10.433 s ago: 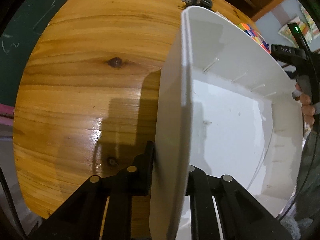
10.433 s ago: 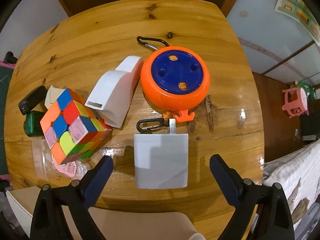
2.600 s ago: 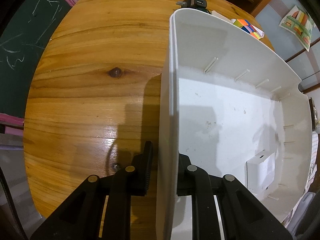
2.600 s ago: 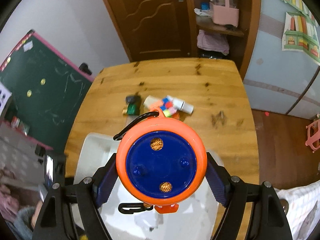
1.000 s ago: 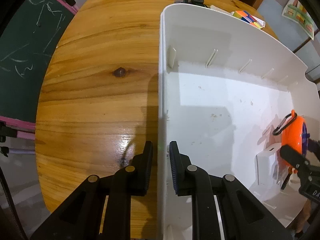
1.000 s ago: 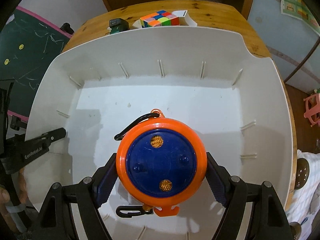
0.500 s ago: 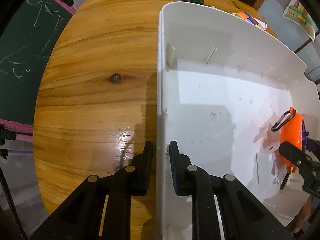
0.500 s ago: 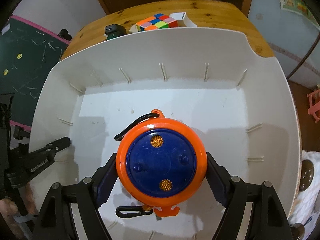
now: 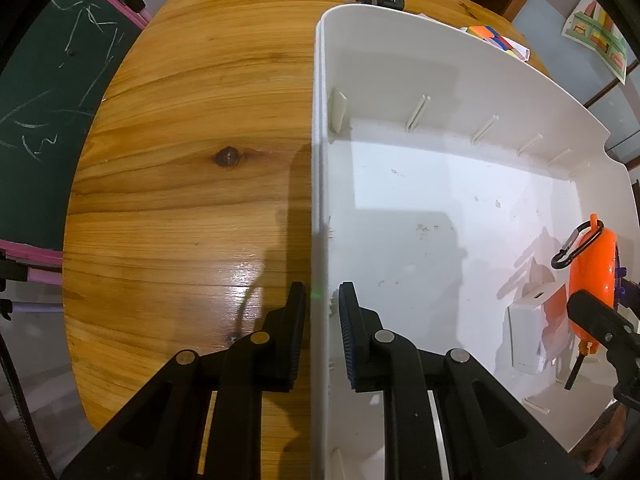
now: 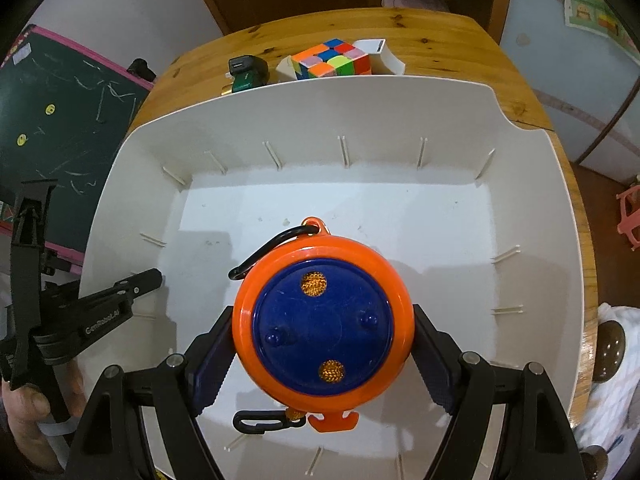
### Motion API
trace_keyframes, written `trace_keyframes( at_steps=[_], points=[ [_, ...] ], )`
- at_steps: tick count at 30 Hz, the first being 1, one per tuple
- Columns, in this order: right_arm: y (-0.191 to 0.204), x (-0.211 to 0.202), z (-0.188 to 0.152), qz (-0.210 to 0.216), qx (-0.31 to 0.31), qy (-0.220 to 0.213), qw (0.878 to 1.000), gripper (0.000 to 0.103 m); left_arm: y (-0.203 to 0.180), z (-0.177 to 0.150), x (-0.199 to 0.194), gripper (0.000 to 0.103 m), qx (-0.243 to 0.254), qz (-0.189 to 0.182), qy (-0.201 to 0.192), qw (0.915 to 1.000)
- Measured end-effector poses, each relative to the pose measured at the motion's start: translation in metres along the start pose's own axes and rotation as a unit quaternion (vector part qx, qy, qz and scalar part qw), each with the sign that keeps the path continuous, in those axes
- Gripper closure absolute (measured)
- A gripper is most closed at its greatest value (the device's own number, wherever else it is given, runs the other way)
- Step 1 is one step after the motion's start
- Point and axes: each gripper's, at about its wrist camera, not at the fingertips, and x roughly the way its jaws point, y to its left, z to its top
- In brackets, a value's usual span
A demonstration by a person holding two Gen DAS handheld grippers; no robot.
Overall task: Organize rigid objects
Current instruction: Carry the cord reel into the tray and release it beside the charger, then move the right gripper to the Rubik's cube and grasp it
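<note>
A big white bin [image 9: 420, 208] stands on the round wooden table [image 9: 192, 160]. My left gripper [image 9: 320, 320] straddles the bin's left wall with small gaps beside both pads. My right gripper [image 10: 324, 348] is shut on an orange and blue round reel [image 10: 324, 320] with black carabiners, held low inside the bin [image 10: 340, 208]. The reel [image 9: 592, 272] also shows in the left wrist view, beside a white charger block [image 9: 528, 332] on the bin floor.
Behind the bin on the table lie a colourful puzzle cube [image 10: 332, 60], a white whistle-shaped piece [image 10: 380, 56] and a green and black gadget [image 10: 246, 72]. A chalkboard [image 9: 44, 92] stands left of the table. A door and shelves are behind.
The white charger block went into the bin, then my right gripper carried the reel from above down into the bin. The left gripper's jaws loosened from a clamp on the wall.
</note>
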Motion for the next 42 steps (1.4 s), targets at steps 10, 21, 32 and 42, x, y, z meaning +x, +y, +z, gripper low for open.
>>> trace_keyframes(
  at_steps=[10,21,32,42],
  points=[
    [0.010,-0.016,0.005,0.008,-0.025,-0.040,0.999,0.019,-0.001,0.001,0.000,0.084,0.001,0.003,0.000,1.0000],
    [0.022,-0.028,0.006,0.003,-0.048,-0.039,0.998,0.019,-0.004,0.000,-0.002,0.084,0.001,0.005,-0.003,1.0000],
    [0.017,-0.042,0.018,0.004,-0.047,-0.040,0.998,0.019,-0.004,-0.002,-0.004,0.084,0.004,0.002,-0.006,1.0000],
    [-0.002,-0.056,0.043,0.008,-0.041,-0.053,0.998,0.019,-0.005,-0.003,-0.006,0.084,0.019,0.002,-0.009,0.9998]
  ],
)
